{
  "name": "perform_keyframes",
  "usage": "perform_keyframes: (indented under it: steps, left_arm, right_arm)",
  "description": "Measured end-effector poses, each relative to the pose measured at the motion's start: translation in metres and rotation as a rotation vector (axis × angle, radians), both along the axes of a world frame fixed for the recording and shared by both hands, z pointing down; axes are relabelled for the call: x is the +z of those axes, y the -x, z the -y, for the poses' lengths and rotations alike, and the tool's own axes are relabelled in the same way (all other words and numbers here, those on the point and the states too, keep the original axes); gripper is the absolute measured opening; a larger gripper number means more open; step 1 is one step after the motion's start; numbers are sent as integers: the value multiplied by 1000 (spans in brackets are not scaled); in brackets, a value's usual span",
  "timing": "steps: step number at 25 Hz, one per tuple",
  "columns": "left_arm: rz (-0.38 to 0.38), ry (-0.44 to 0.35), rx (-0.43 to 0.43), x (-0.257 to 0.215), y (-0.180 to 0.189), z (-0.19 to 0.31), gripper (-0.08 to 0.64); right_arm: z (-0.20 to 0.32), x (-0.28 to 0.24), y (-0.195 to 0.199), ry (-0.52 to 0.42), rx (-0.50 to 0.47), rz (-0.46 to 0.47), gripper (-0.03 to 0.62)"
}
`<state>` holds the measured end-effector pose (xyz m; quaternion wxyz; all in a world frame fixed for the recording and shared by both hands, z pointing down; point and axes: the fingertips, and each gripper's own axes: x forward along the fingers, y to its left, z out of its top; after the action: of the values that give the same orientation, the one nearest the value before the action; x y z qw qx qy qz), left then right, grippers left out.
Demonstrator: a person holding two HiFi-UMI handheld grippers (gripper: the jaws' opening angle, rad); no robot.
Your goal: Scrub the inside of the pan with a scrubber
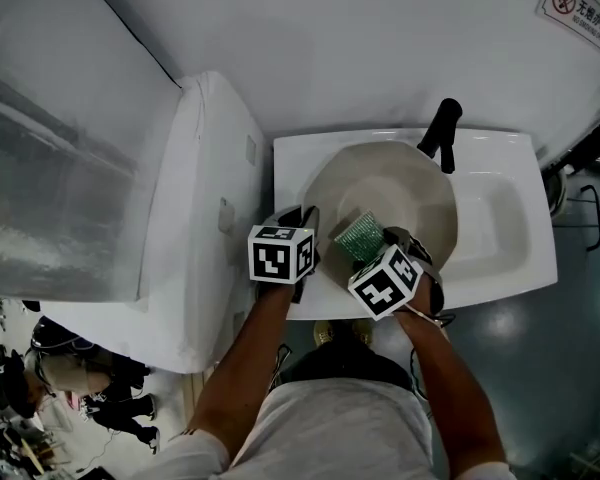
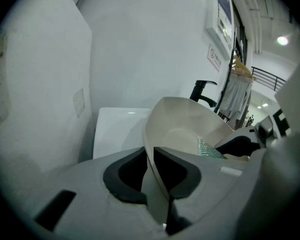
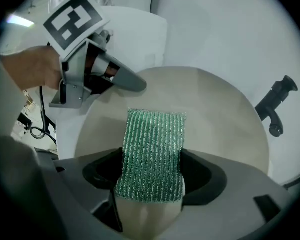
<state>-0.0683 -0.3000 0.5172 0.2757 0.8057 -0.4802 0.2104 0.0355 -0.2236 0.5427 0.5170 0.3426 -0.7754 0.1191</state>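
**Pan and Scrubber Position**

The sink (image 1: 500, 218) is occupied by the tilted pan (image 1: 400, 183). The pan's rim is clamped by the left gripper (image 2: 150, 166). The green scrubber (image 3: 152, 149), pinched by the right gripper (image 3: 151, 180), is held inside the pan, over its inner surface.

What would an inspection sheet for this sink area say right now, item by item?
Surface: white sink, basin bare on its right side.
Job's things: beige pan over the sink's left part; green scrubber lies against its inside.
Clutter: nothing seen.
Grippers: left gripper fingers clamp the pan's rim; right gripper fingers grip the scrubber.
Cables: black cable hangs below the left gripper.
Surroundings: black faucet behind the pan, white wall, no-smoking sign.
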Motion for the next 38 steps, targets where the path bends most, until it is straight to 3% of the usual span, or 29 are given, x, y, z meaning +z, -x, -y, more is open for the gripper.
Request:
perform_keyframes:
  steps: [11, 19, 30, 38]
  left_arm:
    - [12, -4, 0, 0, 0, 0, 51]
    - [24, -12, -4, 0, 0, 0, 51]
    - [38, -59, -22, -18, 8, -2, 111]
    - [18, -151, -41, -60, 15, -7, 126]
  right_arm:
    - [8, -3, -47, -27, 16, -107, 353]
    - [17, -15, -72, -66, 56, -132, 353]
    - [22, -44, -71, -121, 84, -27, 353]
    - [27, -92, -59, -219, 91, 97, 353]
